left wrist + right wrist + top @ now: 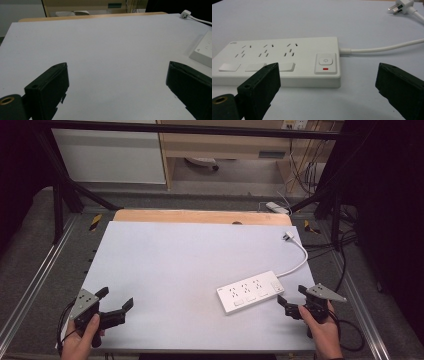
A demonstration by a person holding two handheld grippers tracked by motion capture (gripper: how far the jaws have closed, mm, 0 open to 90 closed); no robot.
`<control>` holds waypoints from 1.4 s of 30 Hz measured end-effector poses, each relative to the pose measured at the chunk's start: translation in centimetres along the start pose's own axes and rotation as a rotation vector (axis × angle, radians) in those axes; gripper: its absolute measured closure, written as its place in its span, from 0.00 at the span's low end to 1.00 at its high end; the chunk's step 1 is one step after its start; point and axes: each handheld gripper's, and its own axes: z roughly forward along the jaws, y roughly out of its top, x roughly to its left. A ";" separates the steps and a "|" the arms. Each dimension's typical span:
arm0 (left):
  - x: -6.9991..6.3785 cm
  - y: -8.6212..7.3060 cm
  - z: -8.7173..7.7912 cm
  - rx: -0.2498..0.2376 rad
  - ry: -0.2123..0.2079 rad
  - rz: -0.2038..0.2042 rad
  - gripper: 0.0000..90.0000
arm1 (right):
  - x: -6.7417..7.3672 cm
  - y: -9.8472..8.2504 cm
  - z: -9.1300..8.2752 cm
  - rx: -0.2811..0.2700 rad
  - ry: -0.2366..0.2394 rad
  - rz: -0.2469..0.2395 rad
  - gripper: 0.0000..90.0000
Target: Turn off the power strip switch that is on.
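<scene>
**Right gripper lined up on the power strip**

The power strip (251,291) lies flat near the right front of the worktop (165,265), its cord (298,262) curling back to the loose plug (287,236). The right gripper (291,301) sits just beside the strip's switch end, jaws spread and empty, apparently ready to grasp or press there. The left gripper (117,306) waits well apart, likewise released, leaving room.
</scene>
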 end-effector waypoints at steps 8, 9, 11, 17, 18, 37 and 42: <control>0.1 0.0 0.1 0.000 -0.005 0.000 0.05 | -0.4 0.6 -0.8 -0.063 -0.020 0.068 0.06; 0.1 0.0 0.1 -0.001 -0.005 -0.002 0.05 | -0.4 0.8 -0.9 -0.070 -0.016 0.074 0.05; 0.1 0.0 0.1 0.000 -0.007 0.001 0.05 | -0.3 1.0 -1.1 -0.083 -0.013 0.076 0.05; 0.0 0.0 0.1 0.002 -0.011 0.005 0.05 | 0.1 1.8 -1.5 -0.102 0.005 0.074 0.03; 0.0 0.0 0.2 0.003 -0.012 0.006 0.05 | 0.2 2.0 -1.6 -0.104 0.001 0.070 0.03; 0.0 0.0 0.2 0.003 -0.023 -0.001 0.05 | 2.2 5.3 -2.8 -0.185 0.010 -0.002 0.04; 0.0 0.0 0.2 0.005 -0.020 0.004 0.05 | 2.8 6.2 -3.2 -0.205 0.023 -0.007 0.03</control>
